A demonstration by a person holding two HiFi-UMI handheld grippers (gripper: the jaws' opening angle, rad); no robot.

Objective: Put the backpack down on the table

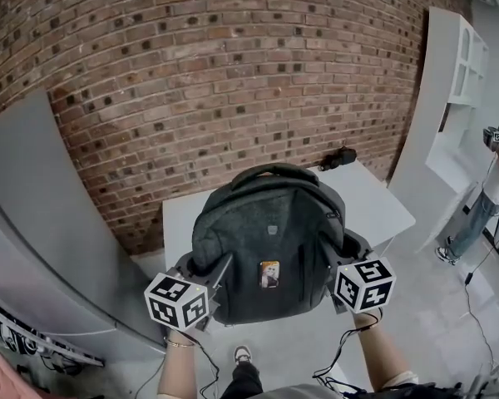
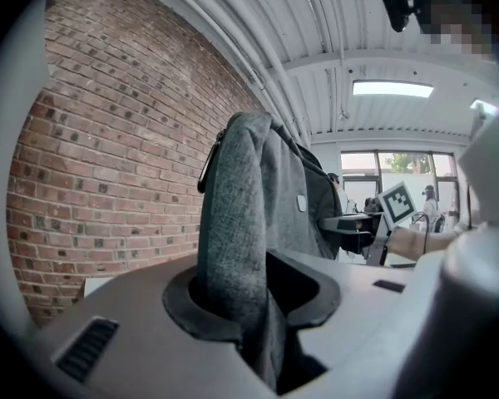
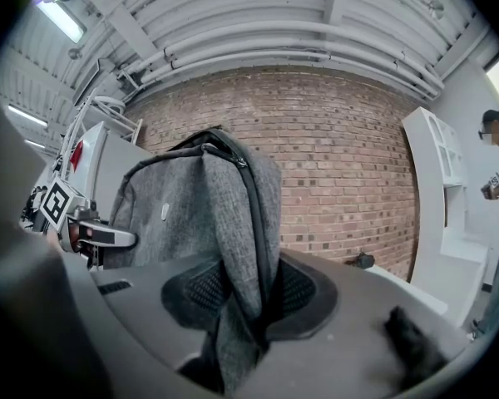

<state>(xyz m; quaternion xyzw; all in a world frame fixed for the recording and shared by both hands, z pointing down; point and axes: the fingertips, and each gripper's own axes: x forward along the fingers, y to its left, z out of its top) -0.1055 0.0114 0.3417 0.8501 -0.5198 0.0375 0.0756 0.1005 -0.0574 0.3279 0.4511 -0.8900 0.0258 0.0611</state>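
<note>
I see my left gripper (image 1: 209, 271) at the backpack's (image 1: 266, 239) left side, my right gripper (image 1: 339, 258) at its right; the table (image 1: 381, 204) stands just behind it, the brick wall (image 1: 233, 73) farther behind.

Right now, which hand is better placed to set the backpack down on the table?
Neither has an edge: the left gripper and right gripper each have jaws shut on a side of the grey backpack, level with each other, white table straight ahead. Probably lower both together.

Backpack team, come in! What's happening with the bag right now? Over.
Both shut on backpack sides: left gripper, right gripper. Backpack held up at near edge of table, not down. Small black thing on far corner.
</note>
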